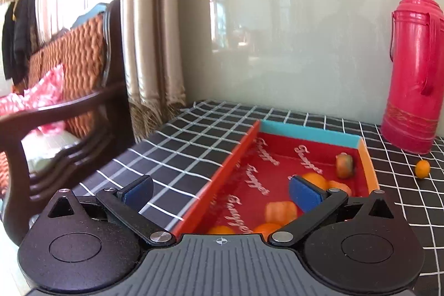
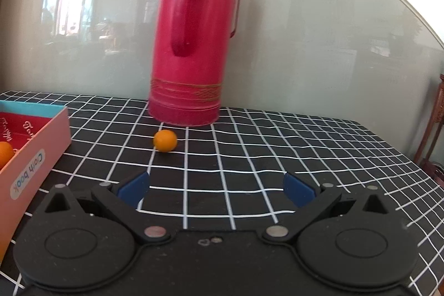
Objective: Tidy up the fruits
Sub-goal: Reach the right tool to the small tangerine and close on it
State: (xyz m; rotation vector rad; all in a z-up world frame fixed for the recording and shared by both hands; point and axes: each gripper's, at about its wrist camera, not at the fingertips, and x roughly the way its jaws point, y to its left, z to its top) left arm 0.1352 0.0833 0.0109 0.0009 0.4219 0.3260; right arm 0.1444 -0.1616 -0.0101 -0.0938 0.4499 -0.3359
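A red cardboard box [image 1: 219,174] with a blue far wall holds several small orange fruits [image 1: 280,210] and one greenish-brown fruit [image 1: 345,164]. My left gripper [image 1: 219,192] is open and empty, straddling the box's left wall, its right pad above the fruits. One loose orange fruit [image 2: 165,140] lies on the checked cloth in front of the thermos; it also shows in the left wrist view [image 1: 422,169]. My right gripper [image 2: 216,190] is open and empty, low over the cloth, short of that fruit. The box's right wall [image 2: 36,157] stands at the left.
A tall red thermos [image 2: 194,46] stands at the back of the table near the glossy wall; it also shows in the left wrist view [image 1: 413,68]. A dark wooden chair [image 1: 69,115] with orange cushions and a curtain [image 1: 152,32] stand left of the table edge.
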